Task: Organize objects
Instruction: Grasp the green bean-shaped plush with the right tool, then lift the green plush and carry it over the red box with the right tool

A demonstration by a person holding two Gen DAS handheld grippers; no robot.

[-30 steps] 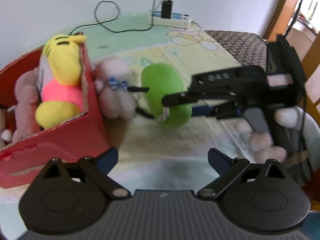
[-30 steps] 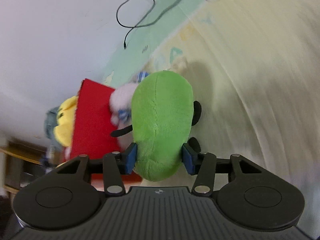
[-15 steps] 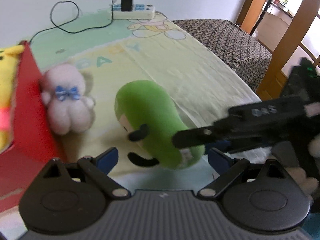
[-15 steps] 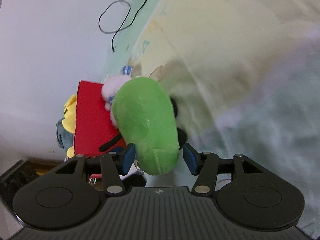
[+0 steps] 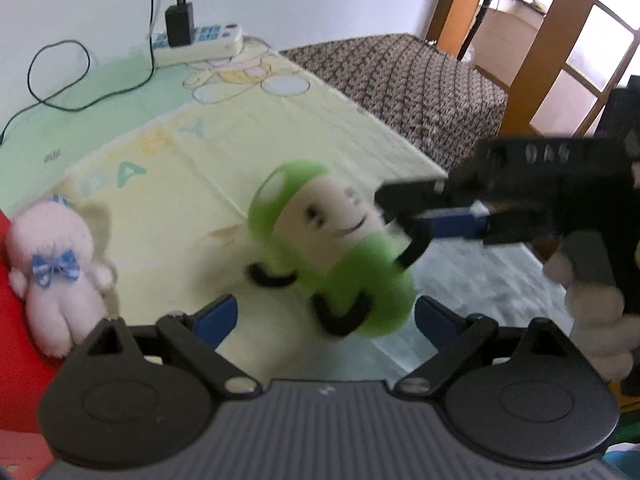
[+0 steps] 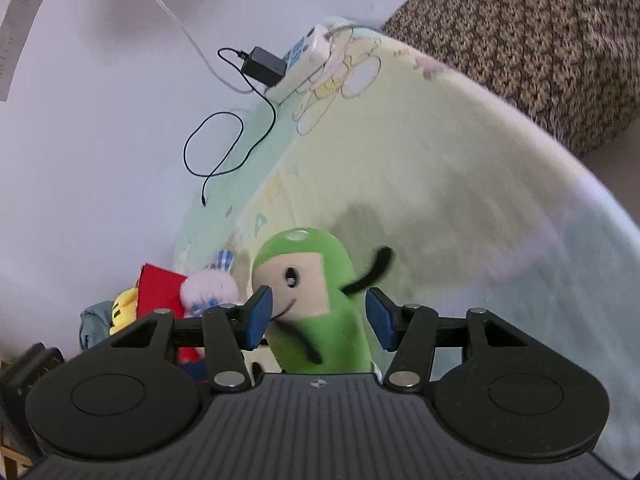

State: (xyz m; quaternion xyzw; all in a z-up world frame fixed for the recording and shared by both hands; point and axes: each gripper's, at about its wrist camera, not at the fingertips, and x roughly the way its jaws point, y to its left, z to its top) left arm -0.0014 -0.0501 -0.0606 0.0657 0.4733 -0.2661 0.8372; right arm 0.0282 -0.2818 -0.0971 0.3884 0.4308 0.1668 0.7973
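A green plush (image 5: 332,248) with a cream face and black limbs hangs blurred just above the baby-print mat (image 5: 180,160). My right gripper (image 6: 318,318) stands open around it, its blue pads (image 6: 378,320) not pressing on it. In the left wrist view the right gripper (image 5: 400,212) reaches in from the right, level with the plush's arm. My left gripper (image 5: 324,320) is open just below the plush and holds nothing. A pink plush (image 5: 52,280) with a blue bow leans against the red box (image 5: 12,340). A yellow plush (image 6: 122,308) lies in the red box (image 6: 160,292).
A white power strip (image 5: 196,40) with a black charger and a looped cable (image 5: 60,76) lies at the mat's far edge by the wall. A brown patterned seat (image 5: 420,88) and a wooden door frame (image 5: 536,60) stand to the right. A person's hand (image 5: 592,320) grips the right handle.
The right gripper's jaws came off the green plush, which turned to show its face. The left view swung right, so the red box slid almost out at the left.
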